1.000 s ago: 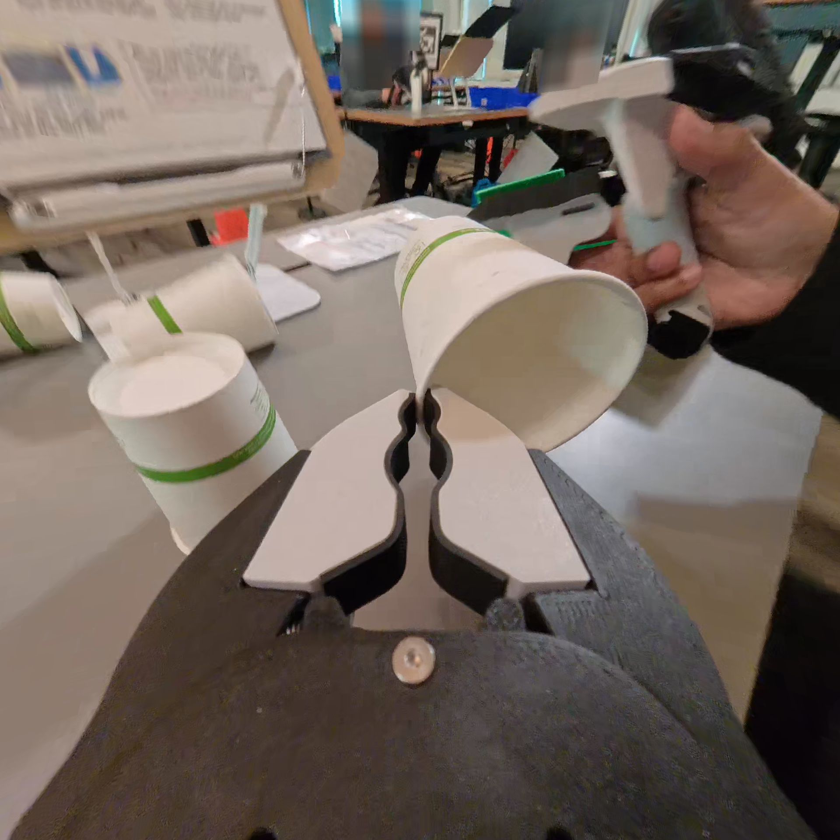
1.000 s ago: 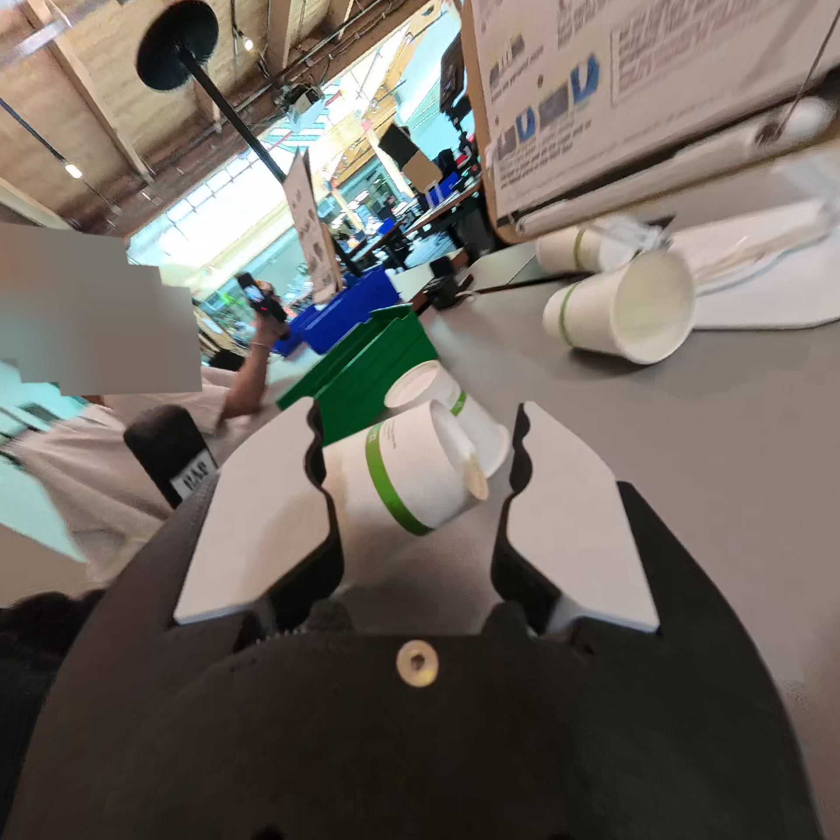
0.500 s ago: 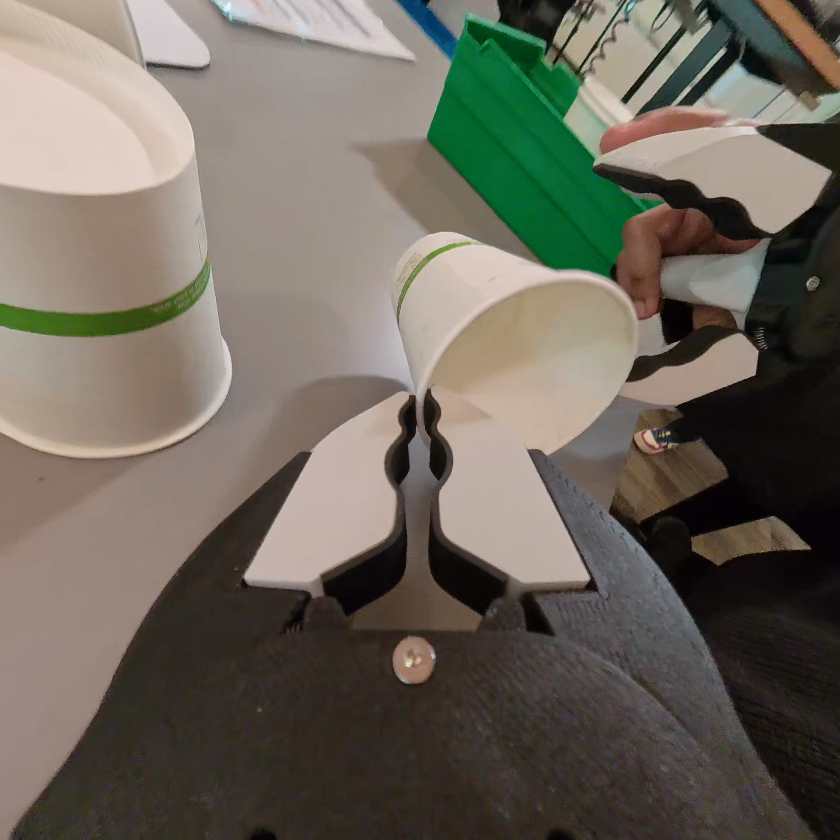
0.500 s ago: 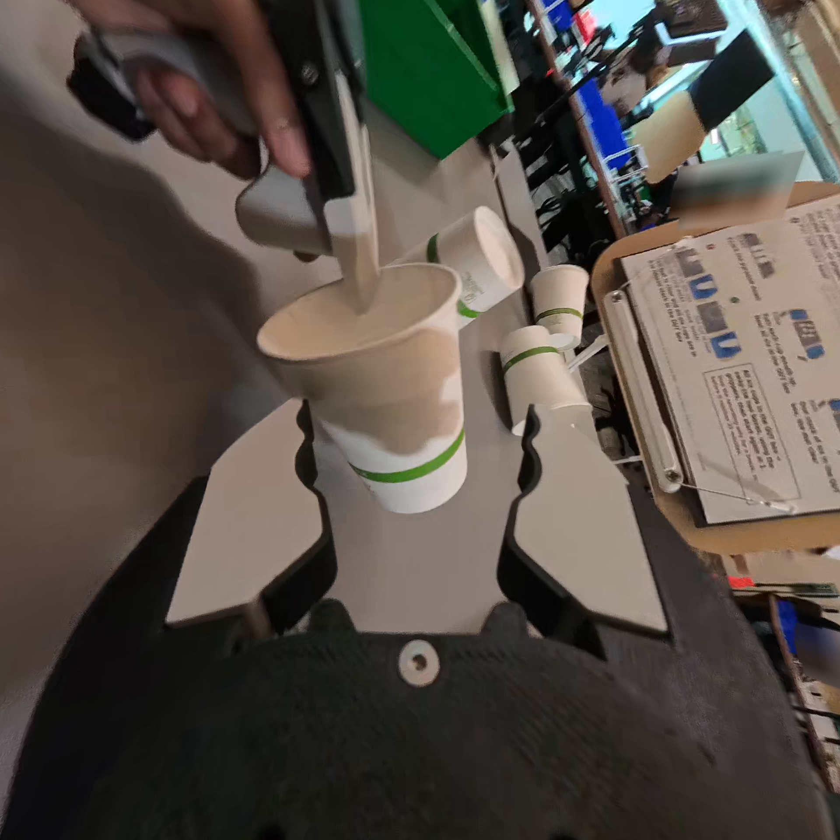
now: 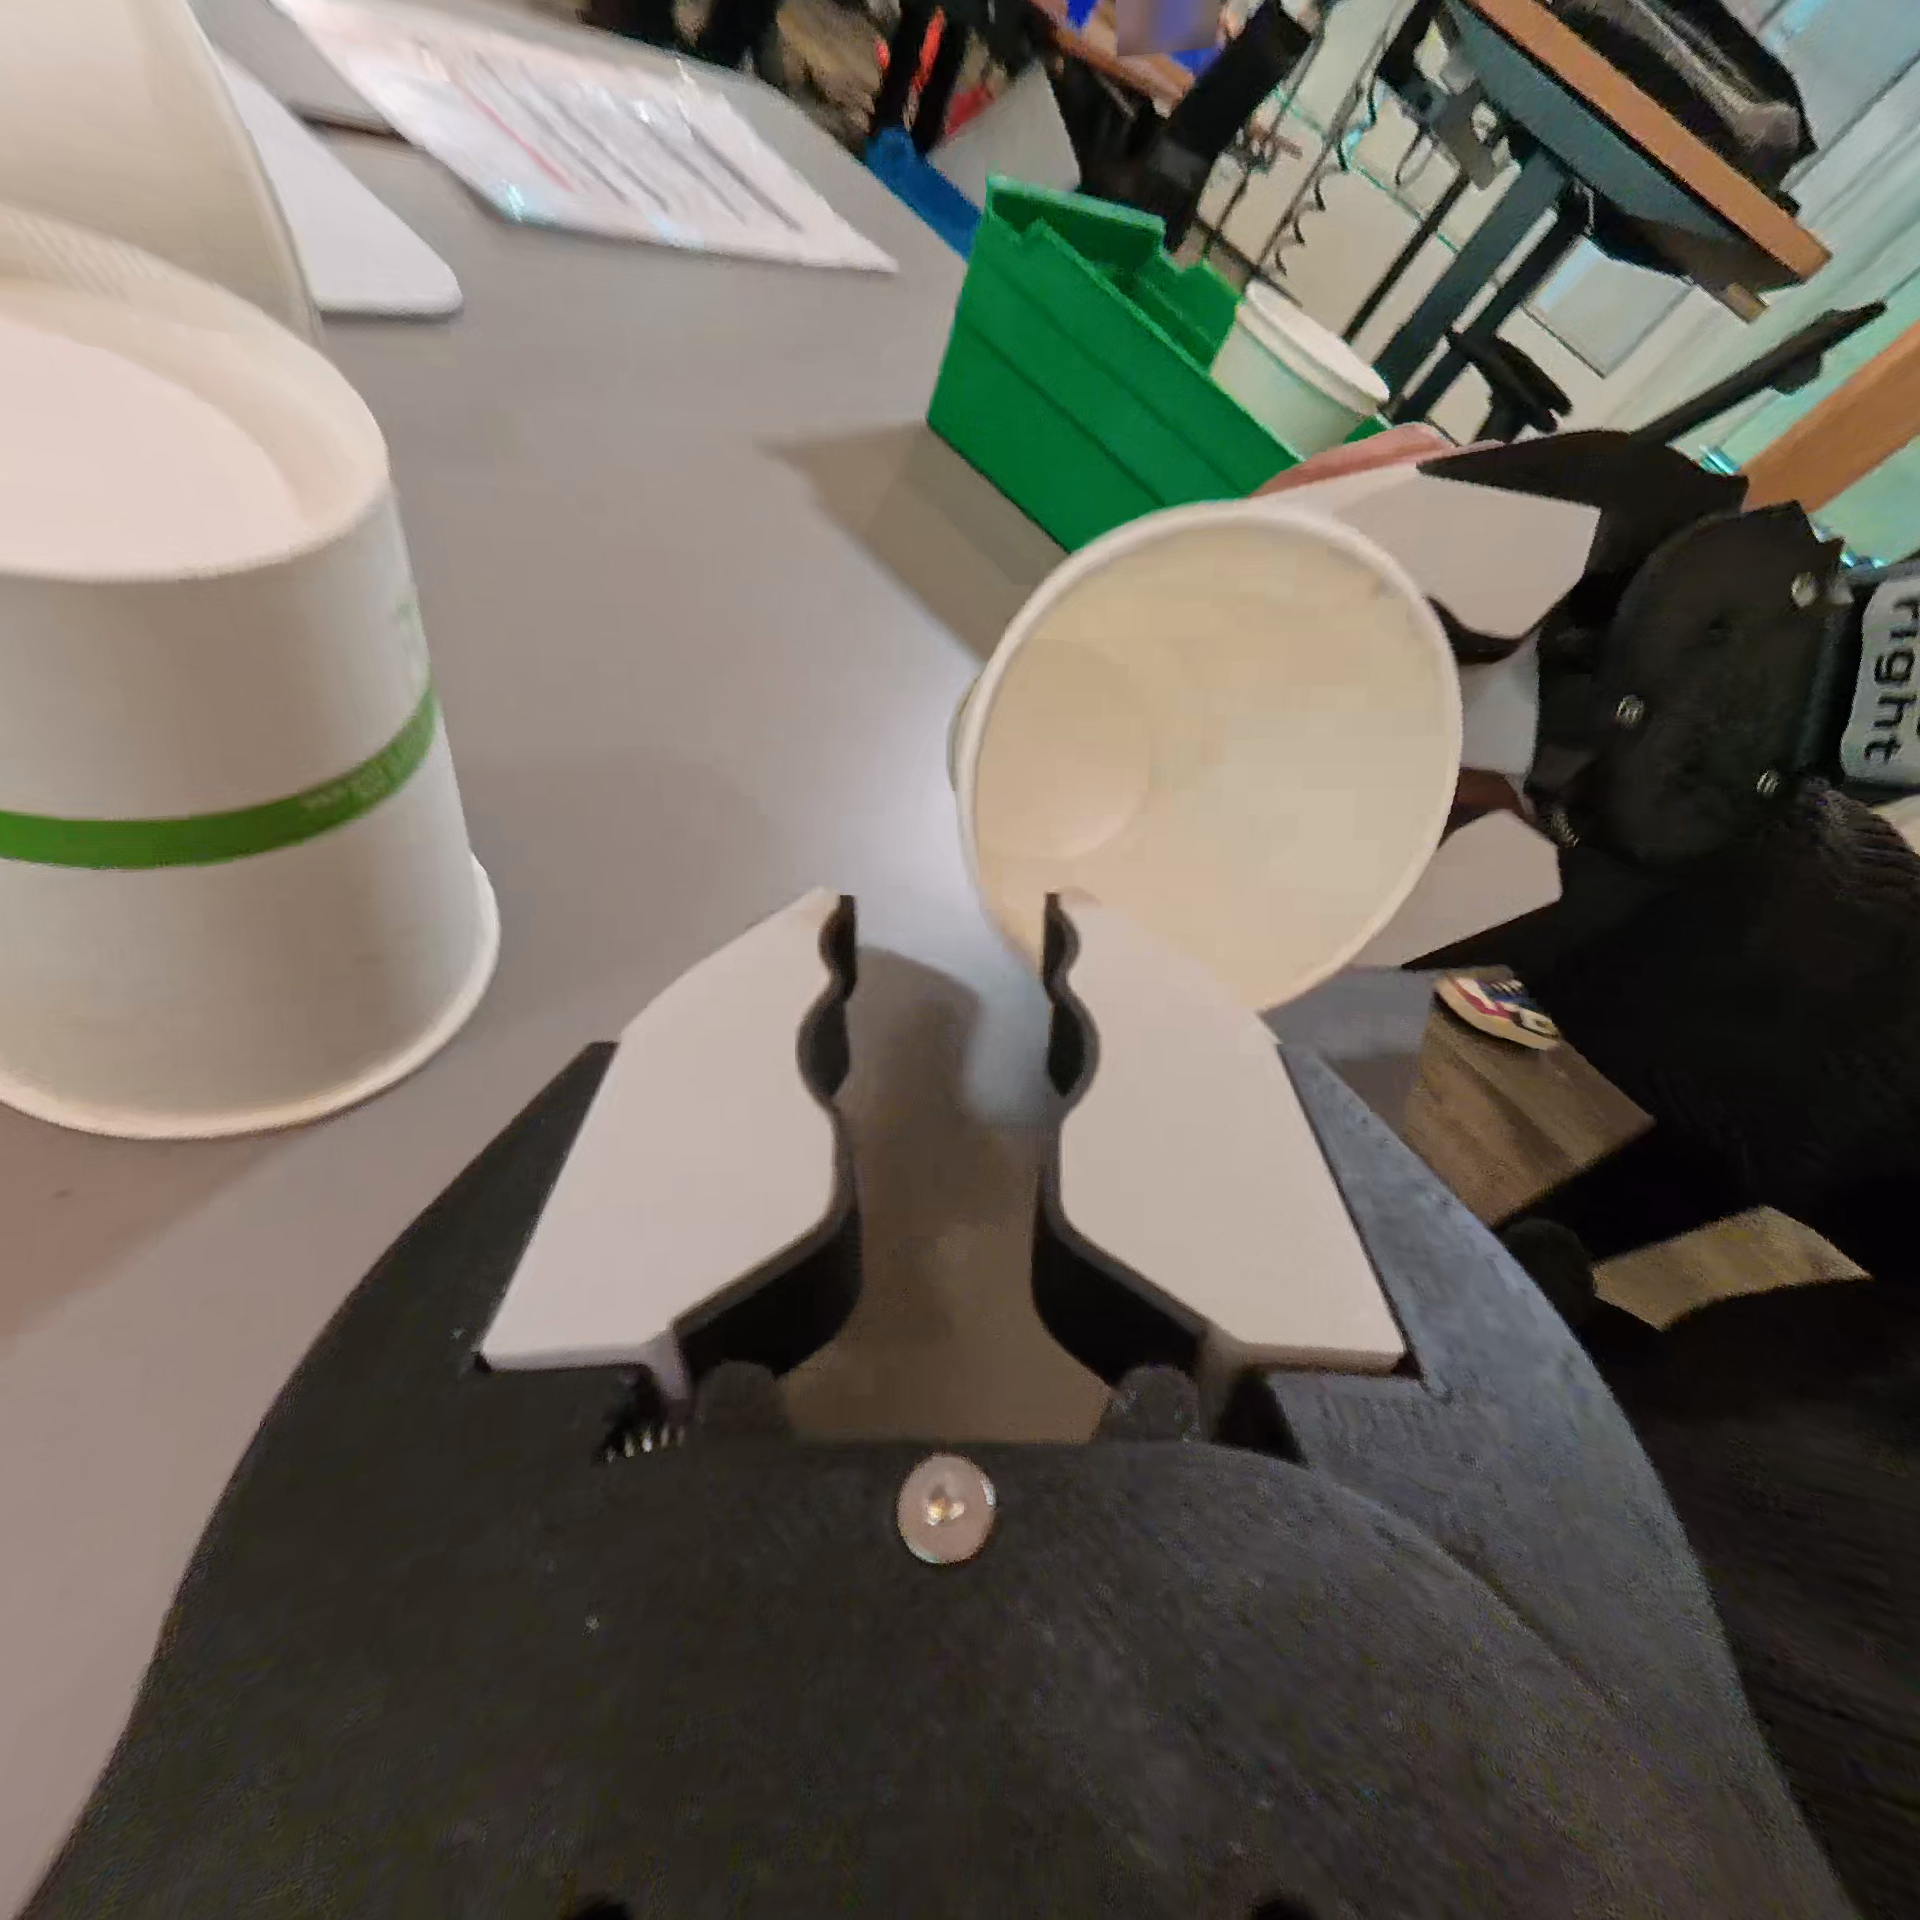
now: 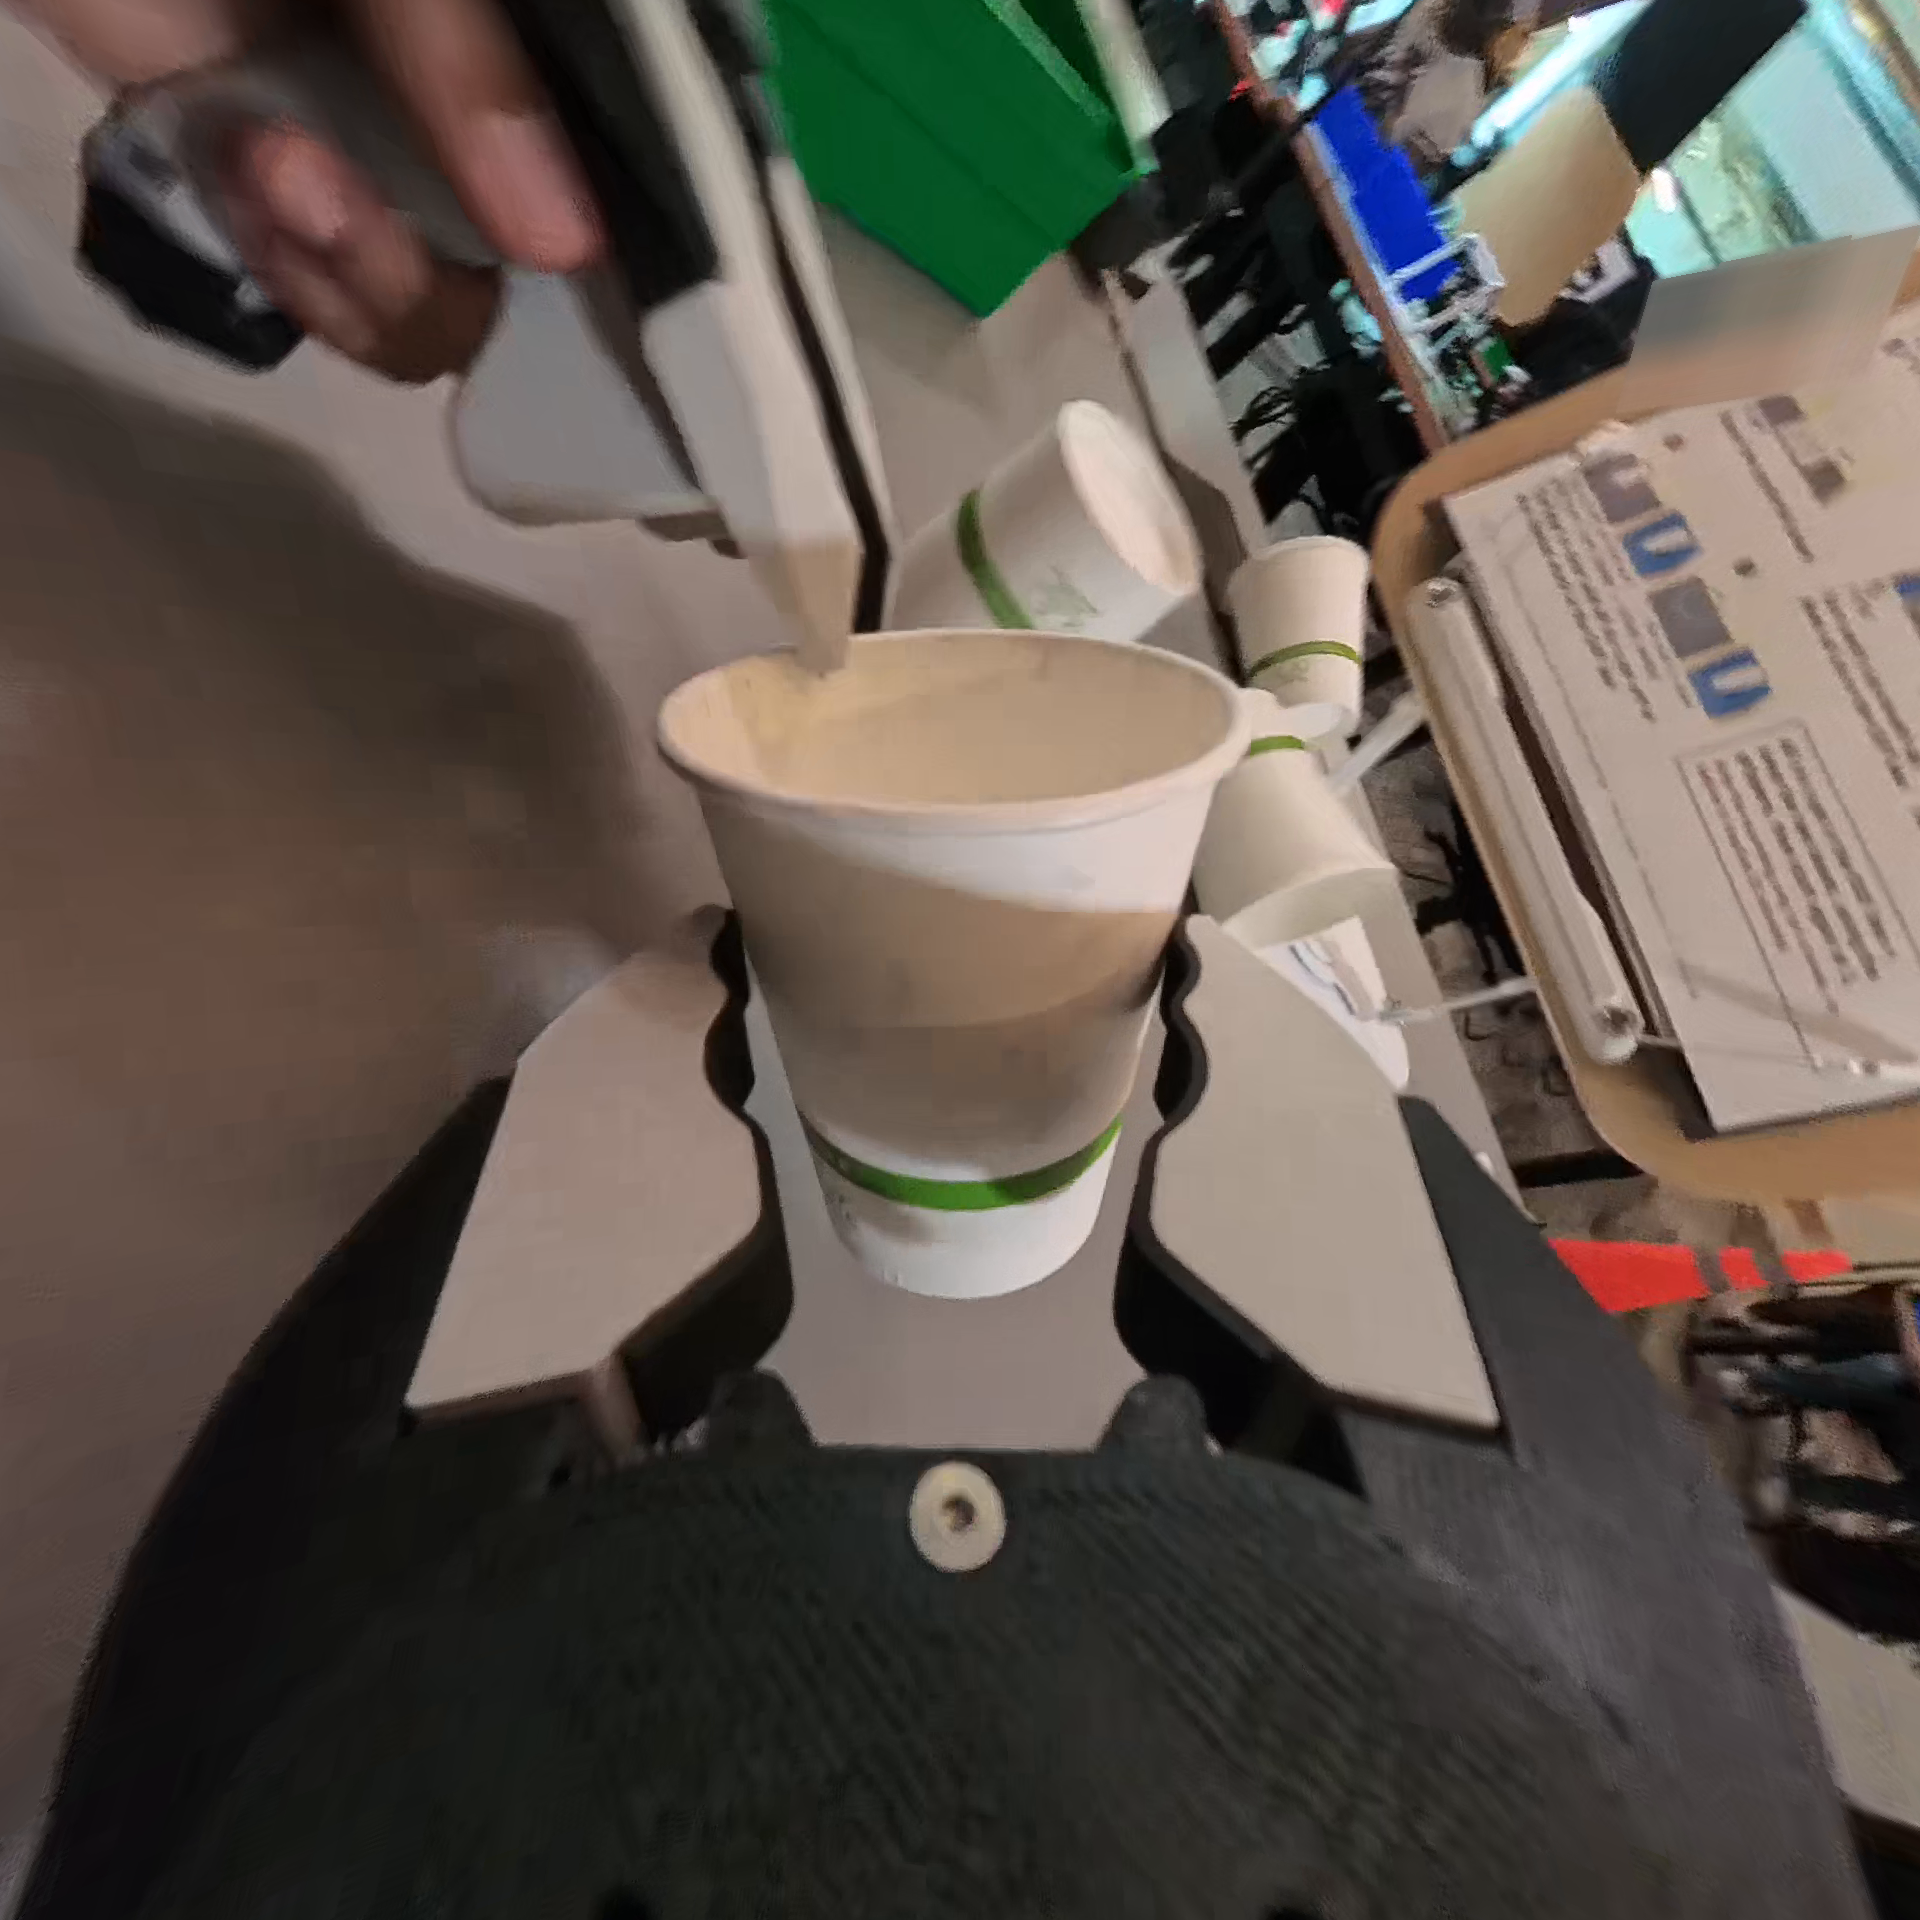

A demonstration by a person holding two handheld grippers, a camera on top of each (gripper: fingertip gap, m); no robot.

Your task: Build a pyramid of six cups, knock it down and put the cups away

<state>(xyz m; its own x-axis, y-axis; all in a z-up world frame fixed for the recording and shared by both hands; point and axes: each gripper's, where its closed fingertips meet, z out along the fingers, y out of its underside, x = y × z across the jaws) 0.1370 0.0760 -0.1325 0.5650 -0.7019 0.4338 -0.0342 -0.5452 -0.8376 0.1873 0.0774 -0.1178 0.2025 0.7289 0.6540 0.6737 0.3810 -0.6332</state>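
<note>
The right tongs [image 6: 956,987] pinch a paper cup [image 6: 956,821] by its sides, and as the wall is thin, too hard a squeeze may well buckle it, while too light a one could let it slip out and drop to the grey worktop [image 5: 675,540]. A second risk lies at the rim. One finger of the left tongs [image 5: 948,914] touches or just overlaps the lip, so a sideways pull could catch it and twist the cup out of the grip. The left tongs are spread part way and hold nothing. The cup hangs in the air above the worktop, mouth turned toward the left tongs. Near on the left stands an upside-down cup [image 5: 208,675]. Farther off lie more cups [image 6: 1039,540] on their sides beside a clipboard [image 6: 1714,779]. A green bin [image 5: 1081,395] sits at the far edge.
</note>
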